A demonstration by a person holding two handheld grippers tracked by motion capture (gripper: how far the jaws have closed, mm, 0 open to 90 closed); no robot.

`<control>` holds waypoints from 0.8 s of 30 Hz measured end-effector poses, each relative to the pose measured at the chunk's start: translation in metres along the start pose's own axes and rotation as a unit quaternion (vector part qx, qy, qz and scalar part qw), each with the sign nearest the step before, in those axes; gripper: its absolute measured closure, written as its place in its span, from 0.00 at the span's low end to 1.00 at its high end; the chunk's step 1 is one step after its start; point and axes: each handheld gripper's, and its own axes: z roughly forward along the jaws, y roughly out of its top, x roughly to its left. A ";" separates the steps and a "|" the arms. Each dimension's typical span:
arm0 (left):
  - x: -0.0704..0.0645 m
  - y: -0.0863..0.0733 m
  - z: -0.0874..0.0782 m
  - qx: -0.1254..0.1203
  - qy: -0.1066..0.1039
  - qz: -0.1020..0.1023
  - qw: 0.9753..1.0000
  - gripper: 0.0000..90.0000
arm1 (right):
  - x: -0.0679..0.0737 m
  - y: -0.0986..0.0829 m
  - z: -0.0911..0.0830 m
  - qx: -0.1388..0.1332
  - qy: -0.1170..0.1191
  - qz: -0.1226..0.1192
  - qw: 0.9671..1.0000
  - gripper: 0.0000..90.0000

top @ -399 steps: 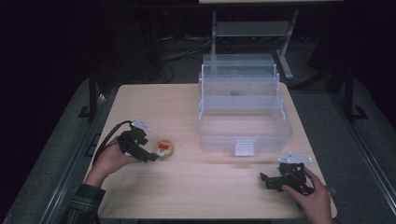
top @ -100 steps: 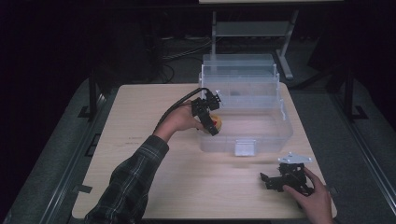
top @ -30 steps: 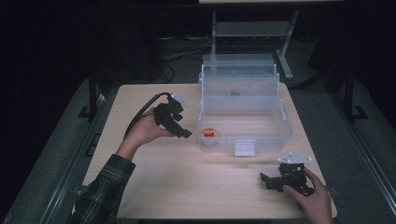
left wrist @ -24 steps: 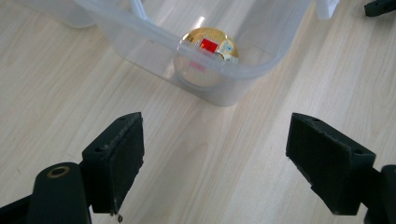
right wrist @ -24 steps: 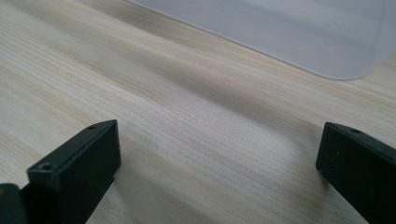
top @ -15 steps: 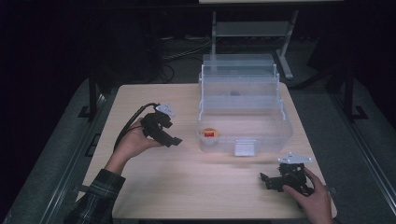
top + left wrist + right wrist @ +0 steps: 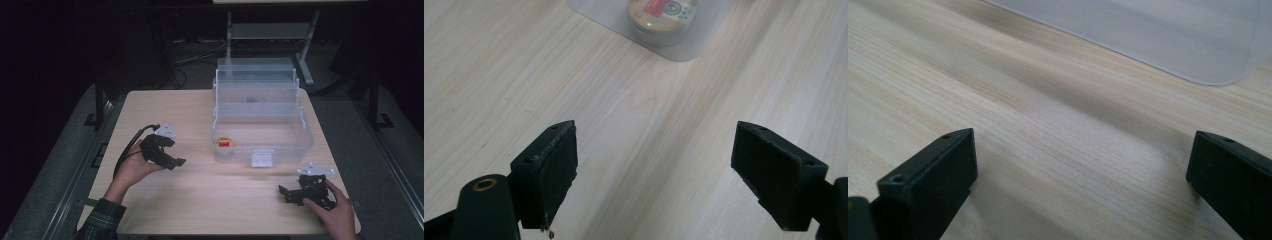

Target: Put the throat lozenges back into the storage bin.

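The wooden table (image 7: 200,200) is seen spread under both tongs, pale and grained. The clear plastic box (image 7: 260,120), with its stepped trays folded back, is found ahead of both tongs, to the right of the left pair and up and left of the right pair. Its near corner (image 7: 1168,45) is caught just ahead of the right tongs in the right gripper view.

The left tongs (image 7: 172,161) are held above the table, well short of the box, jaws spread wide with nothing between them; bare wood is seen in the gap in the left gripper view. The right tongs (image 7: 286,192) are rested low near the table's front edge, jaws likewise parted and empty.

The small round tin (image 7: 224,144), yellow with a red label, is found inside the box's front left corner, straight ahead of the left tongs and apart from them (image 7: 659,15).
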 end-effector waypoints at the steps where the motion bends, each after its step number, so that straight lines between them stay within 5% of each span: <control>1: -0.001 -0.005 0.000 -0.006 0.002 -0.003 1.000 0.20 | 0.000 0.000 0.000 0.000 0.000 0.000 1.000 0.00; 24: -0.016 -0.084 0.001 -0.033 0.034 -0.034 0.998 0.19 | 0.000 0.000 0.000 0.000 -0.001 0.000 1.000 0.00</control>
